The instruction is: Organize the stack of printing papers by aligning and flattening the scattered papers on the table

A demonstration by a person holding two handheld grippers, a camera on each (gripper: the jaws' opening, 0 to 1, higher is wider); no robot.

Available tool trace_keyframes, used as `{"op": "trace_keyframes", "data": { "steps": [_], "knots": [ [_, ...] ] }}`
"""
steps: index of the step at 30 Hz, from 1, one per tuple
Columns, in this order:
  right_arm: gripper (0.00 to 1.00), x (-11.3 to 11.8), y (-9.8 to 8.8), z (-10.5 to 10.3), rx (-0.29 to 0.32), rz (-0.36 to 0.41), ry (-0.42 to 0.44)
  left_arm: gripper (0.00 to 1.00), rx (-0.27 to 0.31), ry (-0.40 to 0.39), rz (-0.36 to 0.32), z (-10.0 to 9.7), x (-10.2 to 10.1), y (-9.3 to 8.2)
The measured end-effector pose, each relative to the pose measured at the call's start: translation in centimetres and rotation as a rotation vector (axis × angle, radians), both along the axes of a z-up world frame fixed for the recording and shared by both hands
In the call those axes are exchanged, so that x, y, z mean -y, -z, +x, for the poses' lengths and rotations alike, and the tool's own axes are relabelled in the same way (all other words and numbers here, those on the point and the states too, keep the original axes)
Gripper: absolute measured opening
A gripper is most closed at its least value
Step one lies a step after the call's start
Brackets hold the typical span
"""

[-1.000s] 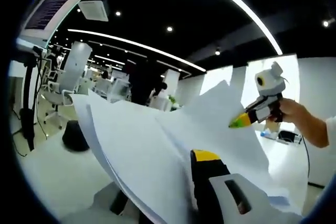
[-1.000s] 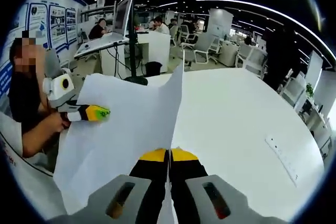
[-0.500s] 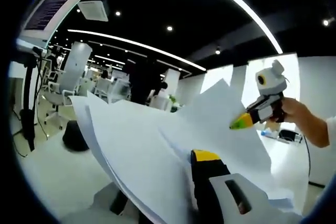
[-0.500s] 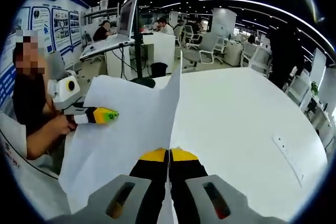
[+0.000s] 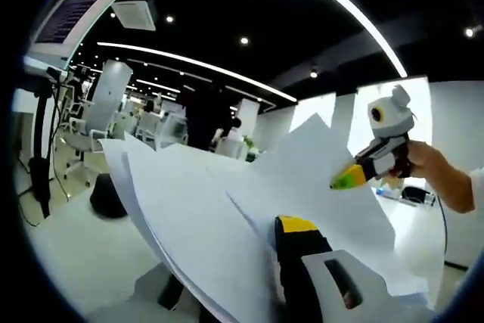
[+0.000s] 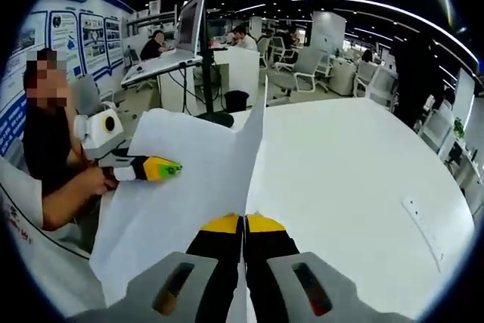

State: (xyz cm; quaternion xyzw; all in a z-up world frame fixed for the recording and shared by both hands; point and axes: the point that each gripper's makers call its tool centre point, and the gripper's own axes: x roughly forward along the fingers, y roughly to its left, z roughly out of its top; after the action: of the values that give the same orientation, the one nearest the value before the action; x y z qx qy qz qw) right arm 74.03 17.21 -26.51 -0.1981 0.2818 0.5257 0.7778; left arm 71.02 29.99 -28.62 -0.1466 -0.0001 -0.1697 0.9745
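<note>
Left gripper (image 6: 175, 169) nearer — papers (image 6: 189, 179) pinched

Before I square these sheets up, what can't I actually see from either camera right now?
- Left gripper view: one jaw of the left gripper is behind the papers, and the table is hidden.
- Right gripper view: the right gripper pinches the papers; the bottom edge is cut off.
- Sheet count: too thin to tell.

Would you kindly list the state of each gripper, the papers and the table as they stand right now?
Right gripper: shut on the papers' edge.
Left gripper: shut on the papers.
Papers: lifted off the table, held upright between both grippers, sheets fanned and uneven.
Table: white, bare where it shows beside the papers.
</note>
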Motion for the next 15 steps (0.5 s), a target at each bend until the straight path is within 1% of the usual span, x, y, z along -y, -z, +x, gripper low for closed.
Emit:
{"op": "trace_keyframes", "data": {
  "steps": [4,15],
  "knots": [
    [0.0,-0.1,0.2,-0.2,-0.003,-0.008,-0.006,0.21,-0.001,0.0,0.002,-0.1,0.1,0.0],
    [0.0,-0.4,0.4,-0.4,-0.012,-0.009,-0.013,0.21,-0.002,0.002,0.004,-1.0,1.7,-0.2]
  ]
}}
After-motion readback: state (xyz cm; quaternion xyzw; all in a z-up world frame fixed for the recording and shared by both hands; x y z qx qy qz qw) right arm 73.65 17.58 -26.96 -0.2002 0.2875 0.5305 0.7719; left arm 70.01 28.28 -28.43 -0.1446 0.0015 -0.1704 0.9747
